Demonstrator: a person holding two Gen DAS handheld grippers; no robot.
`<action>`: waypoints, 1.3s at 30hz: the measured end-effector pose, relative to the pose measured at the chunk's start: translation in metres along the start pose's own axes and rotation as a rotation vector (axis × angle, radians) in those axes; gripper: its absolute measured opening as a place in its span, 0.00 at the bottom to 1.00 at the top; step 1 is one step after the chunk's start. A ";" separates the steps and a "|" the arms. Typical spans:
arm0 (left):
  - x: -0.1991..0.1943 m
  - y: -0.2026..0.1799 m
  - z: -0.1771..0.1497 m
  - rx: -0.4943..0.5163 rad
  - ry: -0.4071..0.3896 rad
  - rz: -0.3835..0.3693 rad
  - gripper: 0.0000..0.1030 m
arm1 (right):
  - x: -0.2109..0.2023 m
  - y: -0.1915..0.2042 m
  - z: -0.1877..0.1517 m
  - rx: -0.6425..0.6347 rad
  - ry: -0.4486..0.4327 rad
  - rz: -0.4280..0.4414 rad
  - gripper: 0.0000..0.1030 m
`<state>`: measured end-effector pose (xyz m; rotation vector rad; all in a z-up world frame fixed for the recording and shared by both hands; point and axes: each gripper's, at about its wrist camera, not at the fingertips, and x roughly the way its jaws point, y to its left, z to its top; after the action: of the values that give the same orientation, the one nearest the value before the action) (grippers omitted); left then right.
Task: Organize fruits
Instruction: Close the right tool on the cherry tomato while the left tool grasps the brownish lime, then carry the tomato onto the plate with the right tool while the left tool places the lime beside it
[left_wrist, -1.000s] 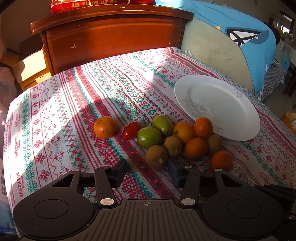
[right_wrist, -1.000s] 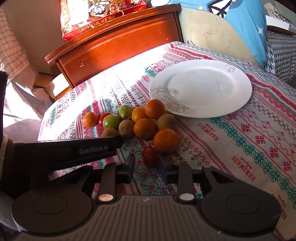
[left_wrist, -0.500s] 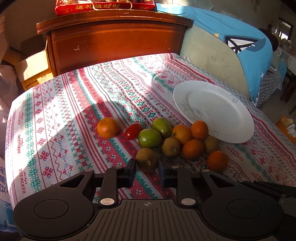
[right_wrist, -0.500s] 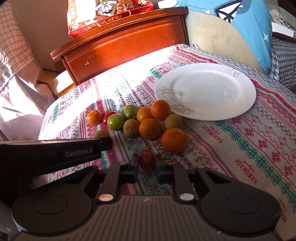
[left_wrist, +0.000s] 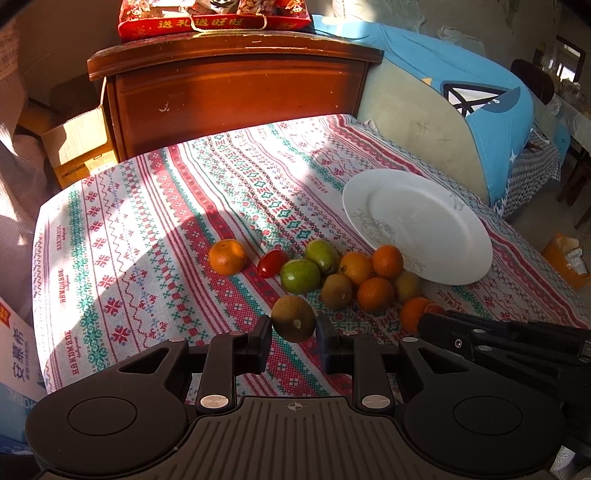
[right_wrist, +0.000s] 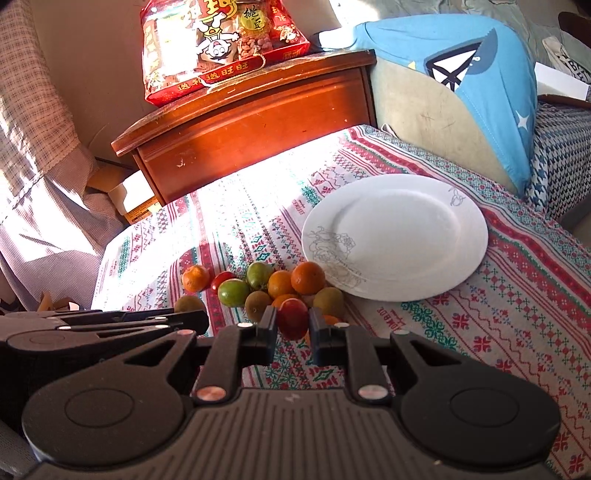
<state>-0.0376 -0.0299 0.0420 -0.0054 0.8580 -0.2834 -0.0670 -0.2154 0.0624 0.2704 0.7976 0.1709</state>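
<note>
My left gripper (left_wrist: 293, 326) is shut on a brown kiwi (left_wrist: 293, 317) and holds it above the patterned tablecloth. My right gripper (right_wrist: 292, 321) is shut on a red cherry tomato (right_wrist: 292, 317), lifted above the fruit pile. The pile holds several oranges (left_wrist: 375, 293), two green fruits (left_wrist: 300, 275), kiwis (left_wrist: 336, 291) and another tomato (left_wrist: 272, 263); one orange (left_wrist: 227, 256) lies apart to the left. A white plate (left_wrist: 424, 221) sits empty right of the pile, also in the right wrist view (right_wrist: 399, 236). The right gripper's body (left_wrist: 509, 343) shows at the lower right of the left view.
A wooden cabinet (left_wrist: 236, 88) with a red snack bag (right_wrist: 218, 48) on top stands behind the table. A blue-covered cushion (left_wrist: 461, 107) is at the back right. Cardboard boxes (left_wrist: 74, 144) sit at the left. The tablecloth's far edge (left_wrist: 221, 136) meets the cabinet.
Both grippers closed on their fruit and lifted: the left took the kiwi off the cloth, the right took the tomato up from beside the orange.
</note>
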 end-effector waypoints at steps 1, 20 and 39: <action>-0.003 -0.002 0.003 0.007 -0.008 -0.011 0.22 | -0.001 -0.003 0.005 0.003 -0.002 0.009 0.17; 0.033 -0.047 0.057 0.110 -0.016 -0.111 0.22 | 0.031 -0.066 0.040 0.095 0.052 -0.050 0.17; 0.074 -0.046 0.073 0.020 -0.008 -0.118 0.22 | 0.060 -0.087 0.046 0.224 0.087 -0.059 0.21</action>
<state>0.0511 -0.0999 0.0403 -0.0389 0.8479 -0.4025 0.0119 -0.2916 0.0260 0.4531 0.9114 0.0372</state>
